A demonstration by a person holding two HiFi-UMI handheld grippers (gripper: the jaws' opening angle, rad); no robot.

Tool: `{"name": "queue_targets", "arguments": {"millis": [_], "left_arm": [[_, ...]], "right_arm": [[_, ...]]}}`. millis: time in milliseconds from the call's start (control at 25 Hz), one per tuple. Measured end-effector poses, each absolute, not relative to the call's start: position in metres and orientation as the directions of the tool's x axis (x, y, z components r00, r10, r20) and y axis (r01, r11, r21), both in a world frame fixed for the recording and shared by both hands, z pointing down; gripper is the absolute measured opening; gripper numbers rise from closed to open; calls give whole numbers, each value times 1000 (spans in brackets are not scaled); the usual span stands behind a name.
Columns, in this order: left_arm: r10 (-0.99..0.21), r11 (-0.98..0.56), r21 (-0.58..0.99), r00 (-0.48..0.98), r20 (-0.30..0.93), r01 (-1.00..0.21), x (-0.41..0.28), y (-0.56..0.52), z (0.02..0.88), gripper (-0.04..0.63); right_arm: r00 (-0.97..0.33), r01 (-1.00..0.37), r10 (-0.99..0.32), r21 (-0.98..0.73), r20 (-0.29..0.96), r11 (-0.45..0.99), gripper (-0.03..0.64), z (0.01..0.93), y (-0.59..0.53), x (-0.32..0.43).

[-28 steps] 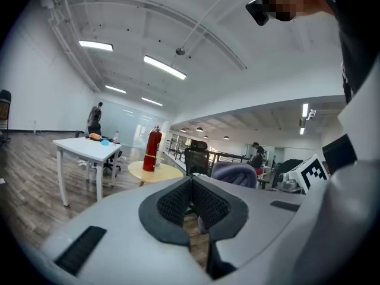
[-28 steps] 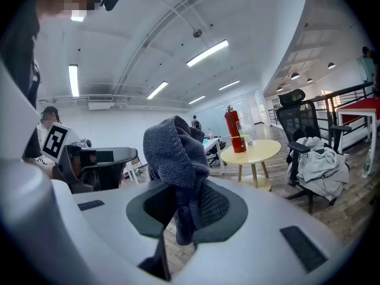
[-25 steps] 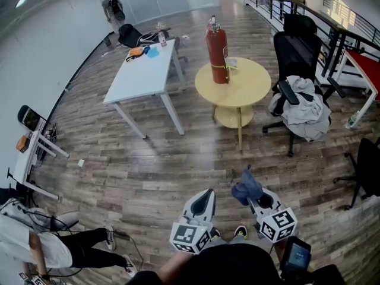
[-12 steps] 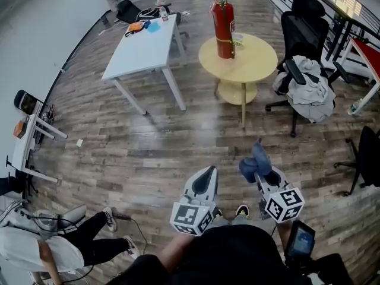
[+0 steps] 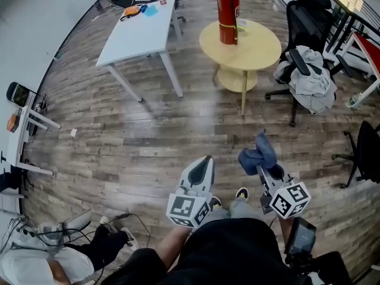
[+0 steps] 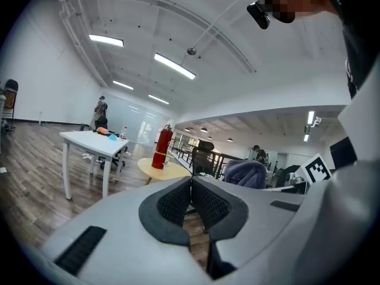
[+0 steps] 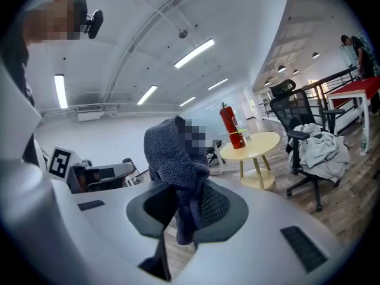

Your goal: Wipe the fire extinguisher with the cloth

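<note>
Though far off, fire extinguisher (image 5: pixel 227 16) upright, valve uppermost; right claw (image 5: pixel 261 169) tight on cloth (image 5: pixel 257 152), left claw (image 5: pixel 206 159) together, empty.

No legible text, labels or numbers anywhere.

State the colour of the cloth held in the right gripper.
Dark greyish blue; the cloth shows best in the right gripper view.

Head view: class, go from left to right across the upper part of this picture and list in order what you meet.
white table → fire extinguisher → black office chair → red table
</note>
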State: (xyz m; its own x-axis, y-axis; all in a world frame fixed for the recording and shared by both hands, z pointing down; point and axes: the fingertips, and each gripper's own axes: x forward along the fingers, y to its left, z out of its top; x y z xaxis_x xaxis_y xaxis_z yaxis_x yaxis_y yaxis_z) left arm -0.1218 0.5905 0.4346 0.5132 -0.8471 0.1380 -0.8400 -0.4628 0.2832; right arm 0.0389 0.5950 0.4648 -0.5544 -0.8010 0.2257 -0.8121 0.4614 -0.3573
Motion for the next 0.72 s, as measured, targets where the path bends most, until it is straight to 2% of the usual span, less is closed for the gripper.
{"name": "queue_targets", "arguments": {"millis": [120, 360, 720], "left_arm": [[-847, -464, 282, 514, 137, -840, -119, 579, 437, 23], [-842, -464, 261, 513, 166, -846, -92, 542, 446, 23], [-844, -455, 205, 493, 211, -867, -37, 455, 445, 23]], "right_arm": [[-592, -791, -780, -332, 201, 515, 71, 464, 590, 39], [-551, -818, -801, -340, 234, 463, 71, 482, 547, 74], [-571, -797, -791, -381, 220, 469, 72, 483, 448, 134]]}}
